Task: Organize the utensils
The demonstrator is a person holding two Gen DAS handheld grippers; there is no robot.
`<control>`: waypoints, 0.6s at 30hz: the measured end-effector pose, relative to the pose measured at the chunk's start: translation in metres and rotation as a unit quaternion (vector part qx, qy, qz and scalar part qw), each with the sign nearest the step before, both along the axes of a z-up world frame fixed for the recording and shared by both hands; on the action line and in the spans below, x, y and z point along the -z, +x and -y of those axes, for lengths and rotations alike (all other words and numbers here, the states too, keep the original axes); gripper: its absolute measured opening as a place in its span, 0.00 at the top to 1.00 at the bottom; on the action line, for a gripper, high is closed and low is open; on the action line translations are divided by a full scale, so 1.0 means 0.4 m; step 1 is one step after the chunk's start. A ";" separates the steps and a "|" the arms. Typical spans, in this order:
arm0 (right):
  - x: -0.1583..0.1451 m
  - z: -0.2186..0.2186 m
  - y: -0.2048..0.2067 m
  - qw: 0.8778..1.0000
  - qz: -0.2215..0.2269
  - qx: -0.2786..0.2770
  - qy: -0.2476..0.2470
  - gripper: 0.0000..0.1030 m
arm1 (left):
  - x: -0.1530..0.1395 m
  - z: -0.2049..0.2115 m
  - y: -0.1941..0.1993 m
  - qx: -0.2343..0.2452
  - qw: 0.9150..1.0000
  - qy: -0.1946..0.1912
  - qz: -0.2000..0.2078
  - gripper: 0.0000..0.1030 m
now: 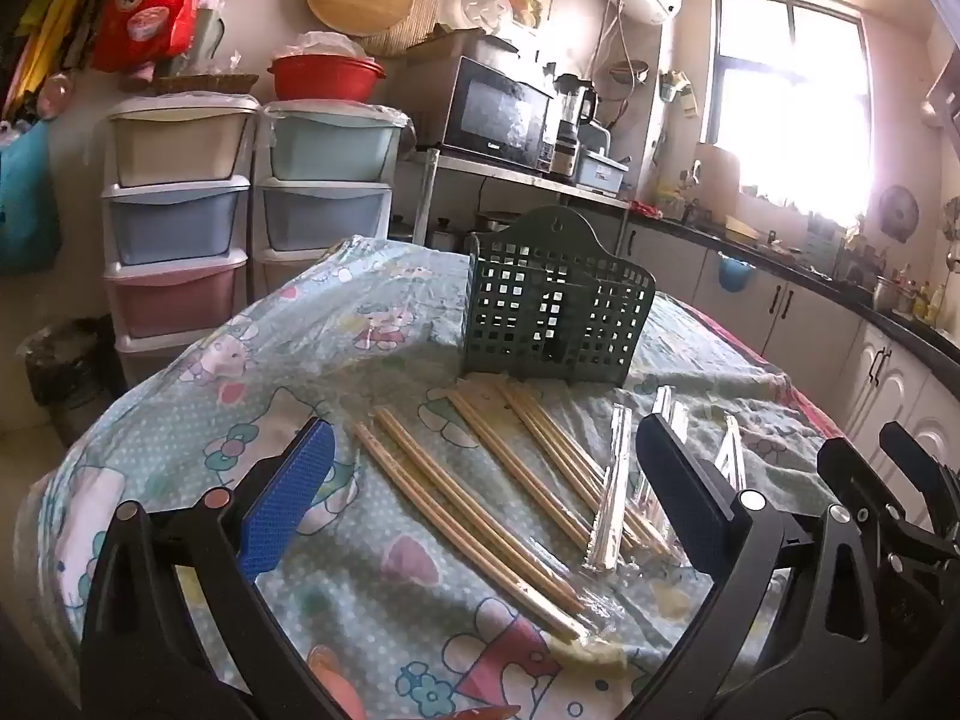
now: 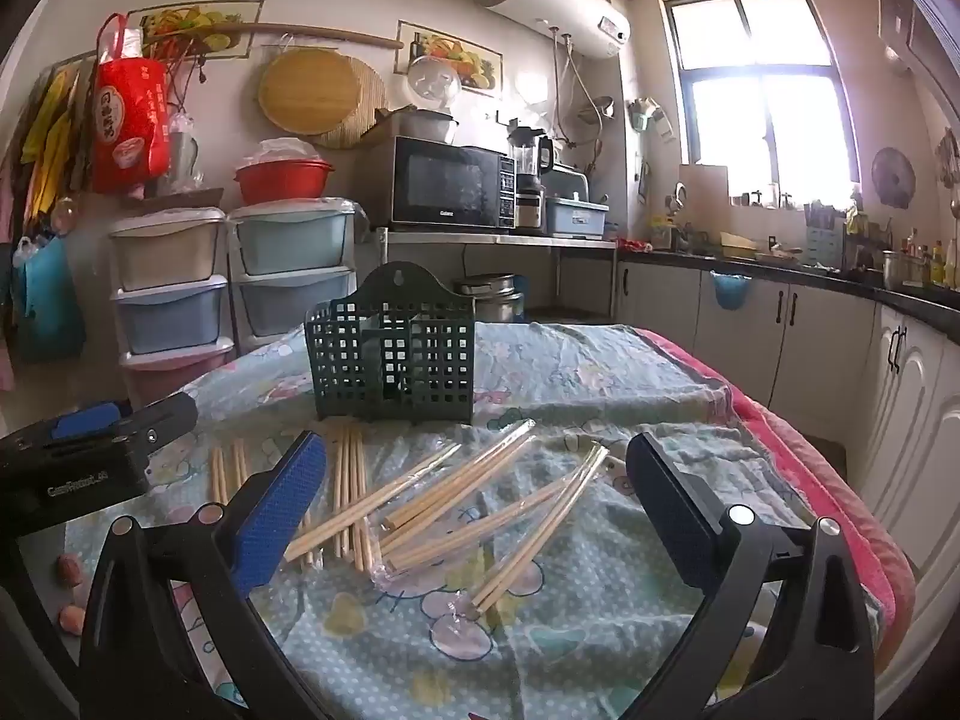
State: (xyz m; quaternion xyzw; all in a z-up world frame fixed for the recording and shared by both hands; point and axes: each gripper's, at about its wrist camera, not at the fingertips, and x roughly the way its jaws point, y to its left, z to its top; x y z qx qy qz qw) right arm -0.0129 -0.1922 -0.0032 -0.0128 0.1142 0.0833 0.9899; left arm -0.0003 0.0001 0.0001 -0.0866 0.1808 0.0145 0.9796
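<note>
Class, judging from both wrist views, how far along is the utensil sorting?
Done: nothing; the green holder looks empty. In hand: nothing; left gripper and right gripper are open over the table. Left: all bare chopsticks and wrapped pairs lie on the cloth.

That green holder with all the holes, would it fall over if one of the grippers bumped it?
Quite possibly. The green holder looks like thin perforated plastic and appears empty, so probably light. It stands upright on a wrinkled tablecloth, not a firm base. A nudge near the top might tip it; lower down it would likely slide.
</note>
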 end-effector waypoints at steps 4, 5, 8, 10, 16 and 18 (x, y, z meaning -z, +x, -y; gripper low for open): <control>0.001 0.011 0.007 1.000 -0.009 -0.001 0.023 0.06 | 0.000 -0.001 0.000 0.001 1.000 -0.003 -0.001 0.10; 0.001 0.012 0.008 1.000 -0.009 0.000 0.022 0.06 | 0.000 -0.002 -0.001 0.001 1.000 -0.003 -0.002 0.10; 0.001 0.008 0.008 1.000 -0.007 -0.001 0.017 0.06 | -0.001 -0.002 -0.002 0.002 1.000 -0.001 -0.003 0.10; 0.001 0.007 0.006 1.000 -0.006 -0.002 0.016 0.06 | -0.001 -0.001 -0.001 0.001 1.000 0.001 -0.004 0.10; -0.004 0.011 0.002 1.000 -0.007 0.002 0.020 0.06 | 0.000 -0.001 0.000 0.002 1.000 0.000 -0.005 0.10; -0.002 0.010 0.005 1.000 -0.007 0.001 0.020 0.06 | 0.000 -0.001 0.000 0.002 1.000 0.000 -0.005 0.10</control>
